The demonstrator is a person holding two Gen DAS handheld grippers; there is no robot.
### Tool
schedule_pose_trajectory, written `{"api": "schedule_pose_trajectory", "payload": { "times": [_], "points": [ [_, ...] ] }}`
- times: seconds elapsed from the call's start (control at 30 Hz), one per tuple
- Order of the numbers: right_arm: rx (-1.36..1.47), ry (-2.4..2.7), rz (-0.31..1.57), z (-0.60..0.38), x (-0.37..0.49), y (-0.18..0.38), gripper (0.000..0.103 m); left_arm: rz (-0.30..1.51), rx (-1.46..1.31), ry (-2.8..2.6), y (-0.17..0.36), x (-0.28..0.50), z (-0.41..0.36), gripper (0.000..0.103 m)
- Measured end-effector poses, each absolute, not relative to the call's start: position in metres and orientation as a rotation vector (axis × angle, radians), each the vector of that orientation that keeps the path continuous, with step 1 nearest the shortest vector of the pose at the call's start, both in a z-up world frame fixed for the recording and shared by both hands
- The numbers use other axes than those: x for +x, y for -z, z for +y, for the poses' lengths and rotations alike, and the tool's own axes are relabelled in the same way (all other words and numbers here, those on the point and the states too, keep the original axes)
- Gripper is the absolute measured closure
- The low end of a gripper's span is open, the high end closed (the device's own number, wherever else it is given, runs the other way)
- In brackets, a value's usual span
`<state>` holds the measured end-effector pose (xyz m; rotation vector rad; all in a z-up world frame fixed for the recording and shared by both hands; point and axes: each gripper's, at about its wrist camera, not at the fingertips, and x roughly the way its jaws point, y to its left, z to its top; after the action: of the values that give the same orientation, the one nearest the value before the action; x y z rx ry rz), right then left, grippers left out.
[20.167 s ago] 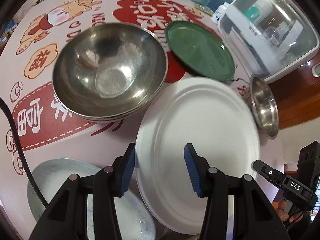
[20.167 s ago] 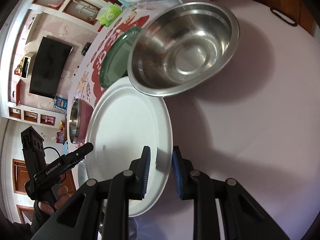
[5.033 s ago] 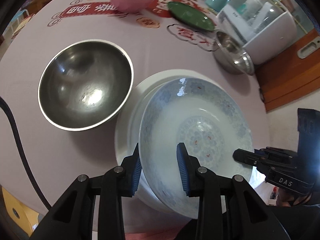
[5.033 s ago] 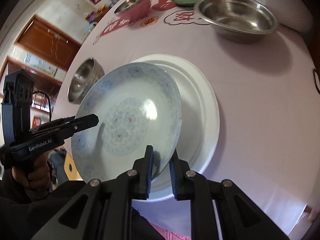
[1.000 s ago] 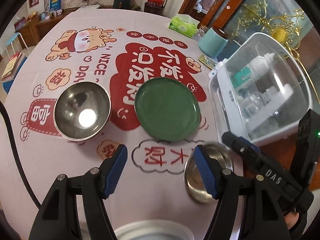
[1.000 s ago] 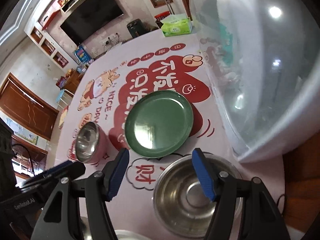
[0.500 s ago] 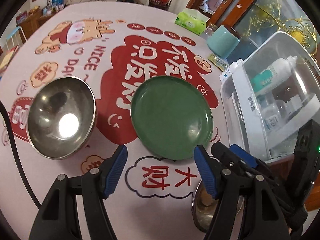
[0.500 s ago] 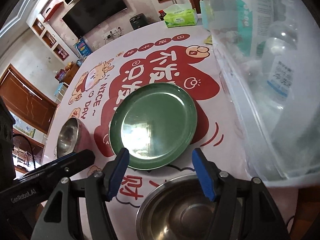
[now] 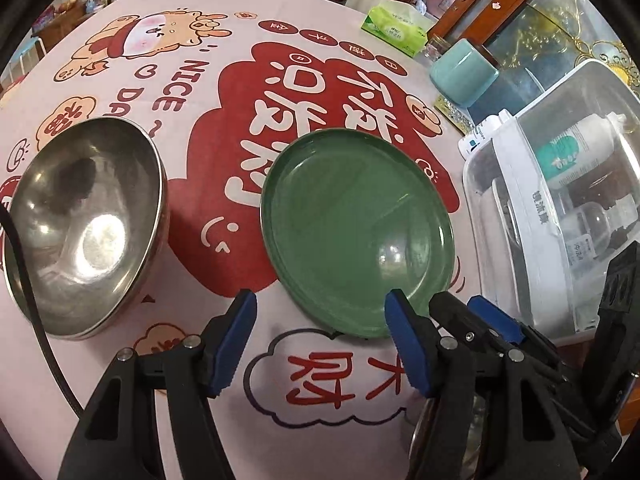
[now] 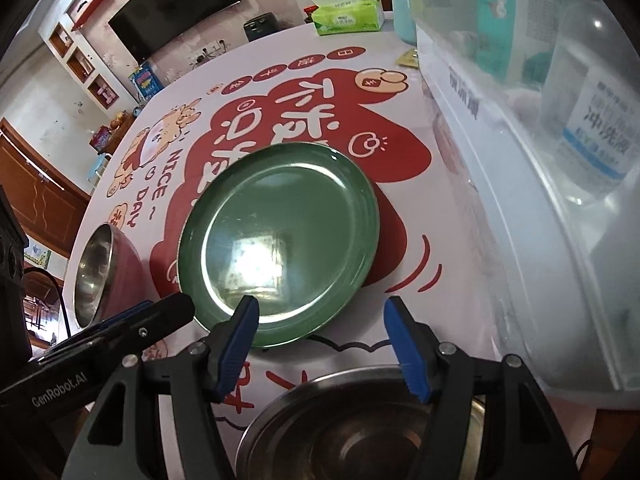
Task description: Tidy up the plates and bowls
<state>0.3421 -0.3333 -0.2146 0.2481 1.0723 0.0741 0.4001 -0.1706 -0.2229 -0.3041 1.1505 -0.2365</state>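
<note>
Blue-padded fingers of both grippers wide apart, empty, near green plate

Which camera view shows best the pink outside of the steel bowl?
The right wrist view: the steel bowl there shows its pink outer wall from the side. The left wrist view looks down into the same bowl, so mostly the shiny inside shows.

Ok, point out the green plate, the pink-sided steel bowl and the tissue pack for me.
green plate [image 10: 280, 240], right wrist view, centre of its flat inside.
pink-sided steel bowl [image 10: 130, 264], right wrist view, pink outer wall.
tissue pack [image 9: 396, 30], left wrist view, green top face.
</note>
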Motion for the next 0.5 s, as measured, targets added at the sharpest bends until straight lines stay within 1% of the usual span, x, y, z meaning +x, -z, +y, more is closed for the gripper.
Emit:
{"api": "schedule_pose_trajectory", "payload": {
  "times": [0.07,0.23,0.33,0.4,0.5],
  "points": [
    [0.243,-0.070,1.073,-0.333,0.344,0.217,0.038,1.150,-0.313,0.229,0.226,0.402,-0.169,0.040],
    [0.237,-0.082,1.073,-0.334,0.346,0.219,0.038,1.159,-0.313,0.203,0.238,0.409,-0.170,0.053],
    [0.233,-0.086,1.088,-0.334,0.349,0.223,0.040,1.155,-0.318,0.192,0.243,0.411,-0.170,0.055],
    [0.236,-0.090,1.108,-0.334,0.352,0.228,0.048,1.148,-0.318,0.187,0.245,0.412,-0.170,0.057],
    [0.244,-0.093,1.120,-0.334,0.355,0.232,0.052,1.135,-0.298,0.180,0.245,0.413,-0.171,0.062]
  ]
}}
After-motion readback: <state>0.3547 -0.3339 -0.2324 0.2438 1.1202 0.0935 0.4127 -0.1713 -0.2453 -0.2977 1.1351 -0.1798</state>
